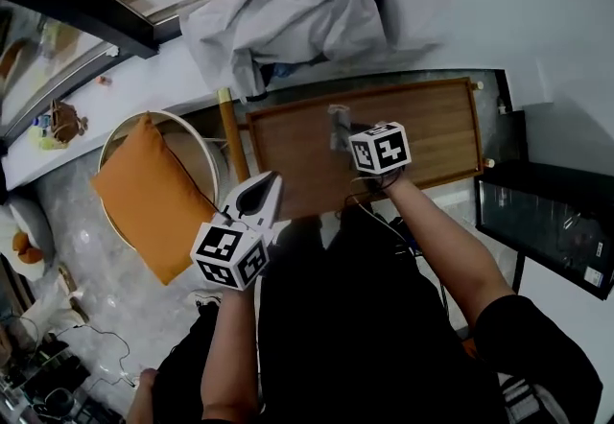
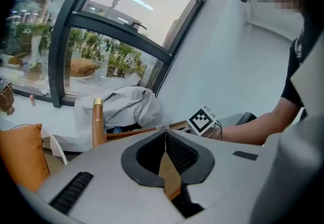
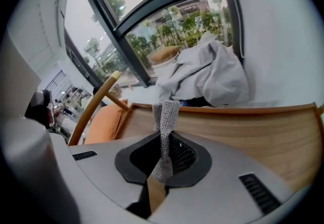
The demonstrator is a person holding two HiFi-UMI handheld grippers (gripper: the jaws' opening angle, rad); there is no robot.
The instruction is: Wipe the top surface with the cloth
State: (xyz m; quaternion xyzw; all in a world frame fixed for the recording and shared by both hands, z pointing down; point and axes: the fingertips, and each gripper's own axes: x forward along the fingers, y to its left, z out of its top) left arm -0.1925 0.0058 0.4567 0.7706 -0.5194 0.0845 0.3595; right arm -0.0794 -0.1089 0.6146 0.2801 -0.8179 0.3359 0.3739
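Wooden top (image 1: pixel 434 138) open right of cloth (image 1: pixel 338 126)

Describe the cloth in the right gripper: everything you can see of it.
The cloth is small, grey, with a coarse waffle-like weave, bunched into a narrow folded strip. The right gripper is shut on it, fingers pinching its middle, the free end sticking out past them toward the wooden top. Whether it touches the wood cannot be told.

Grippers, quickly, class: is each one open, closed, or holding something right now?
Left gripper: closed, jaws together, nothing between them.
Right gripper: closed on the grey cloth.
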